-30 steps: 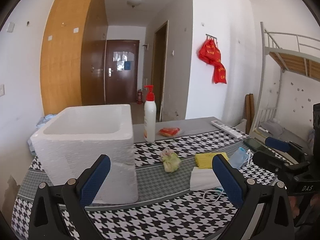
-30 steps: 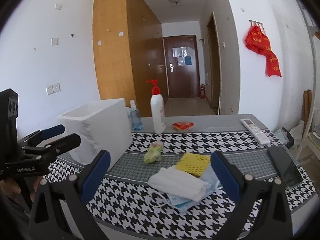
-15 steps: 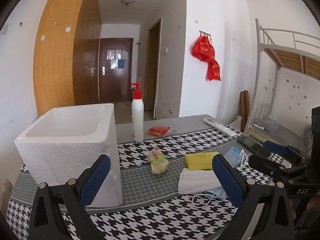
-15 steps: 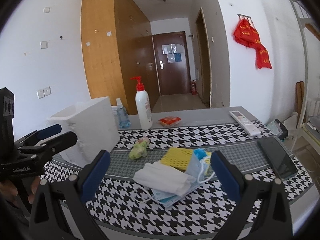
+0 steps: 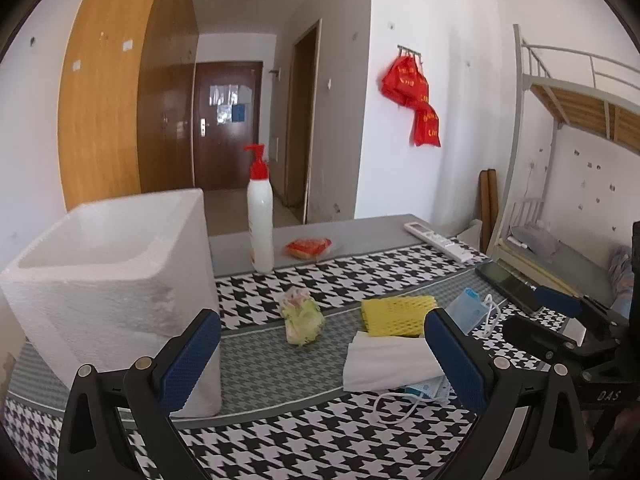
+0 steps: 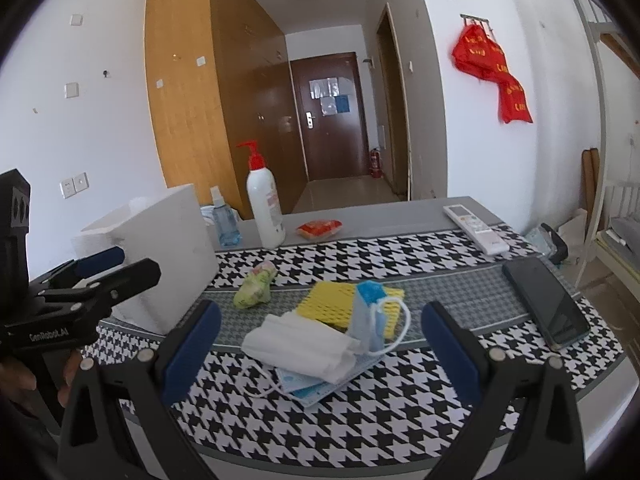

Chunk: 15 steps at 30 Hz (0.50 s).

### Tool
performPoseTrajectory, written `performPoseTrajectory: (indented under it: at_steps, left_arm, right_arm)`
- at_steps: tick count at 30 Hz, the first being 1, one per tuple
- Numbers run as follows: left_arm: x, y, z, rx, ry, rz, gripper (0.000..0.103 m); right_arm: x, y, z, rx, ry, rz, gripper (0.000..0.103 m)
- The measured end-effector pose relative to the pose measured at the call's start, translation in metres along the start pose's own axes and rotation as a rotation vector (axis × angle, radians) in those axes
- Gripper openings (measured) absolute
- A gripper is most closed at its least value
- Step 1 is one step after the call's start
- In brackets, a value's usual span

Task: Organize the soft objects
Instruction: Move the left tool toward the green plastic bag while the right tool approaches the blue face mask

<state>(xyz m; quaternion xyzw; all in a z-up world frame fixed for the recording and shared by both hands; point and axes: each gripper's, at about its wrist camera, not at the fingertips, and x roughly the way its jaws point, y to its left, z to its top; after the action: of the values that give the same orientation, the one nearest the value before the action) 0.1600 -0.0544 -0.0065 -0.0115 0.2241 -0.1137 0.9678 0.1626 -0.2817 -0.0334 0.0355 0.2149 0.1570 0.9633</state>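
A white foam box [image 5: 100,280] stands at the table's left. Right of it lie a crumpled green and pink soft wad [image 5: 302,316], a yellow foam net [image 5: 396,312], a stack of folded white masks [image 5: 388,360] and a blue mask [image 5: 468,312]. My left gripper [image 5: 324,364] is open and hangs short of the wad, holding nothing. My right gripper [image 6: 320,356] is open too, just before the white masks [image 6: 300,344], which rest on the blue mask [image 6: 368,312] and beside the yellow net [image 6: 340,304]. The wad [image 6: 256,284] and box [image 6: 160,240] lie further left.
A pump bottle [image 5: 260,216], a red packet [image 5: 308,248] and a remote [image 5: 436,236] sit at the back. A blue spray bottle [image 6: 224,220] stands behind the box. A phone [image 6: 548,304] lies at the right. A bunk bed frame [image 5: 560,100] rises beyond the table's right edge.
Both views have swung to the right, so the box and the pile sit further left in frame. The right gripper has come closer to the masks. Both grippers stay open.
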Motion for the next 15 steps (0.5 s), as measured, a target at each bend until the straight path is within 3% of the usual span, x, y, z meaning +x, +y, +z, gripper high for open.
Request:
performPoseTrajectory:
  at_steps: [15]
  left_arm:
    - [0.043,-0.012,0.001,0.012,0.087,0.056,0.102]
  right_arm:
    - [0.013,-0.021,-0.005,0.034,0.032,-0.012,0.102]
